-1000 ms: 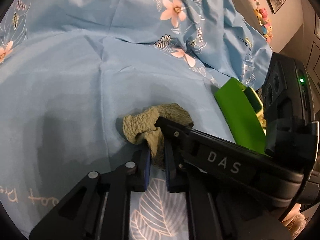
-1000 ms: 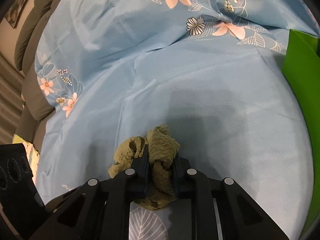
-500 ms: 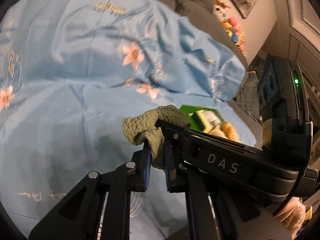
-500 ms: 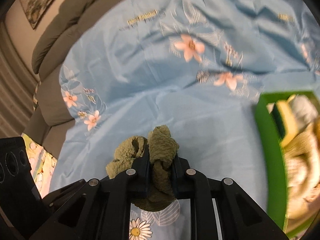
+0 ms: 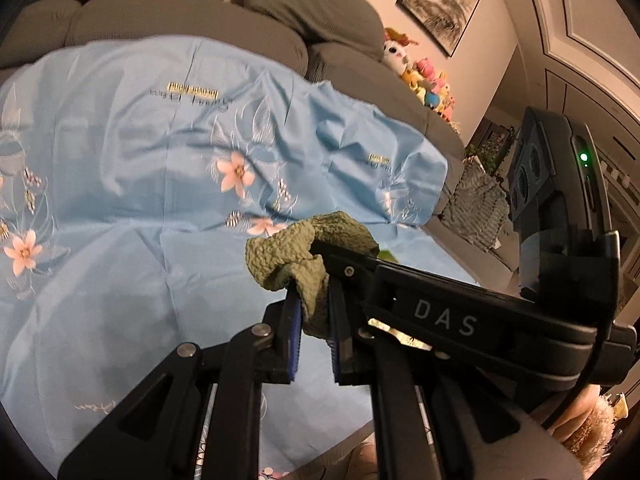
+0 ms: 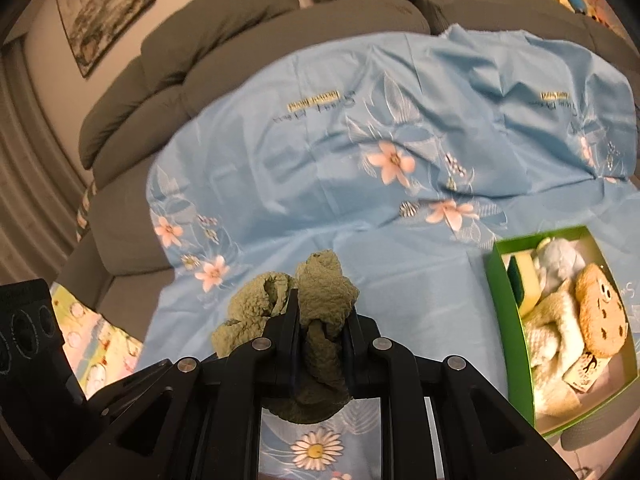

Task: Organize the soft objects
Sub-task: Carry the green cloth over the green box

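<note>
An olive-green crinkled cloth (image 5: 298, 256) is pinched by both grippers and held in the air above the blue floral sheet (image 5: 140, 168). My left gripper (image 5: 314, 300) is shut on one part of it. My right gripper (image 6: 320, 312) is shut on the cloth (image 6: 324, 292) too, and crosses the left wrist view as a black body marked DAS. A green box (image 6: 508, 320) stands on the sheet at the right, holding a yellow-green sponge (image 6: 522, 280), pale plush pieces and a tan plush toy (image 6: 602, 312).
A grey sofa (image 6: 240, 40) backs the sheet (image 6: 320, 160), with plush toys (image 5: 424, 76) at its right end and framed pictures (image 6: 104, 4) on the wall. A patterned blanket (image 6: 100, 344) lies at the left edge of the sheet.
Both grippers have lifted the cloth up off the sheet and tilted upward. The sofa back and wall have come into view, and the green box now shows fully at the right.
</note>
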Demonstrator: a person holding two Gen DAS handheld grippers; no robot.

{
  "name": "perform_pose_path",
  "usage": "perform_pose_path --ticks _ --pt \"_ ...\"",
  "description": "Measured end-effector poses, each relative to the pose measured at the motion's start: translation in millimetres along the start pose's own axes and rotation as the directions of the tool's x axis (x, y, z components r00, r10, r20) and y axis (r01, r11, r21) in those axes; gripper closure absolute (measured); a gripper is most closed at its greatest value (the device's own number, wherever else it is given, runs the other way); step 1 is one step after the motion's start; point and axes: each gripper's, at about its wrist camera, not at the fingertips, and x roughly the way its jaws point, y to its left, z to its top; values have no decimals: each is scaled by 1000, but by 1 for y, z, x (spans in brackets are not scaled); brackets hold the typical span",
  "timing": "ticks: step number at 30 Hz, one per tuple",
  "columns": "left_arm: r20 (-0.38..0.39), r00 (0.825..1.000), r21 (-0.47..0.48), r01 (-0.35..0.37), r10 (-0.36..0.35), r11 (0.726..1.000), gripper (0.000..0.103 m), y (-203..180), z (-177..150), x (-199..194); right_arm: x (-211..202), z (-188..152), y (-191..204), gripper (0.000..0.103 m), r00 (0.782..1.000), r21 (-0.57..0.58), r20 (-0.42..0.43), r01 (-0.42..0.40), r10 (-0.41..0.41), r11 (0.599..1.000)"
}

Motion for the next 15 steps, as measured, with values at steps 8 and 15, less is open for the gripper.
perform_pose_path --ticks 8,15 --pt "45 999 36 -22 20 999 96 -13 14 -16 -14 11 4 83 999 9 28 -25 25 1000" --pt "20 1000 37 -13 13 999 96 -13 6 -1 -5 0 -18 83 998 45 35 -53 52 998"
